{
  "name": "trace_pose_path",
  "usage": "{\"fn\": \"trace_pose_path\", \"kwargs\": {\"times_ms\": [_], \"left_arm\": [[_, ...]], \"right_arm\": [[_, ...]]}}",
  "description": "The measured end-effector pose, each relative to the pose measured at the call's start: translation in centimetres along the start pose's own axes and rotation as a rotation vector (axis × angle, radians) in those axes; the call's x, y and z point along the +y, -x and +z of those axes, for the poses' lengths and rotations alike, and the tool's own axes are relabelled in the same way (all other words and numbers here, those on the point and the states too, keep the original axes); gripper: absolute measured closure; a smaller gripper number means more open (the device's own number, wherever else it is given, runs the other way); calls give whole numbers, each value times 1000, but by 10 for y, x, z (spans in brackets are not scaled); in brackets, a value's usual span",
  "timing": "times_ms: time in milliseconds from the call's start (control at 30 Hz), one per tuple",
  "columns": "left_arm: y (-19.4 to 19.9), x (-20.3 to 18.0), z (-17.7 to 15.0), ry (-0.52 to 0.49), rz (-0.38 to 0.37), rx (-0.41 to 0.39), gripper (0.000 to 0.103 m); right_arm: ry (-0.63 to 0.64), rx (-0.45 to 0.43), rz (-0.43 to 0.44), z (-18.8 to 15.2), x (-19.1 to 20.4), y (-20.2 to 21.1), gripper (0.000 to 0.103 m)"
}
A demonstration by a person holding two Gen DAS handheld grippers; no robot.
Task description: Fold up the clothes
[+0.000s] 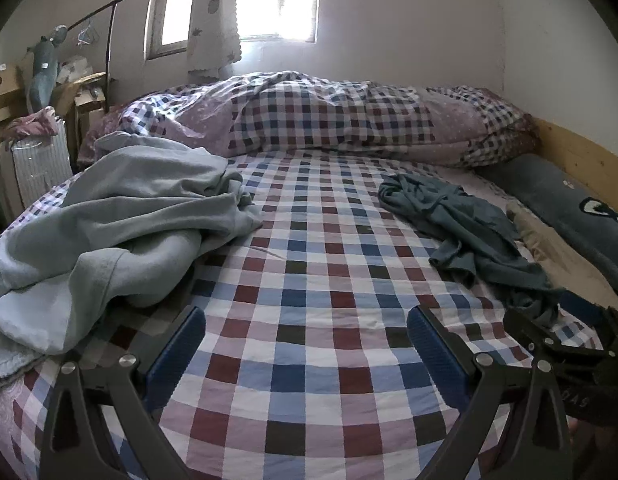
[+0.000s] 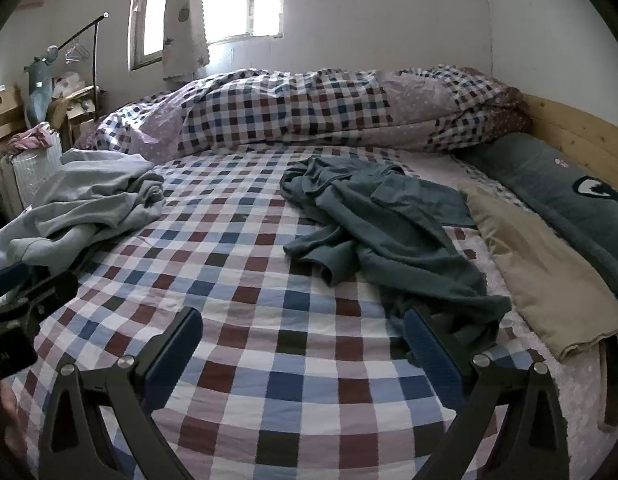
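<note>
Both tools, left tool (image 1: 307, 350) and right tool (image 2: 303, 350), jaws apart, empty. Crumpled dark teal garment (image 2: 389, 224) just ahead-right of right tool; grey sweatshirt (image 1: 121, 216) ahead-left. Pinch hem corners, spread flat on checked bed (image 1: 309, 280).

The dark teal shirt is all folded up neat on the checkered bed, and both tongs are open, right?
Not quite. The dark teal shirt is crumpled, not folded, on the checkered bed; the right wrist view shows it plainly. The left tongs and the right tongs are indeed open.
</note>
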State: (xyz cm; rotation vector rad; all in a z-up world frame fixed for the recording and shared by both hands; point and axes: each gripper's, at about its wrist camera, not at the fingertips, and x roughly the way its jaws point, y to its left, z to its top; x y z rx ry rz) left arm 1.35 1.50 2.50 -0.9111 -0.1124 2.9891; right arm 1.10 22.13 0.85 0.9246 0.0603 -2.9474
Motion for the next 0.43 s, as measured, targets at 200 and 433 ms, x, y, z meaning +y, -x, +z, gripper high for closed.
{"fn": "trace_pose_path", "kwargs": {"times_ms": [200, 433], "left_arm": [[-1, -5, -2, -45, 7, -2, 1], [-3, -7, -5, -67, 3, 0, 1]], "right_arm": [[-1, 7, 8, -1, 4, -2, 0], [-8, 18, 8, -2, 3, -4, 0]]}}
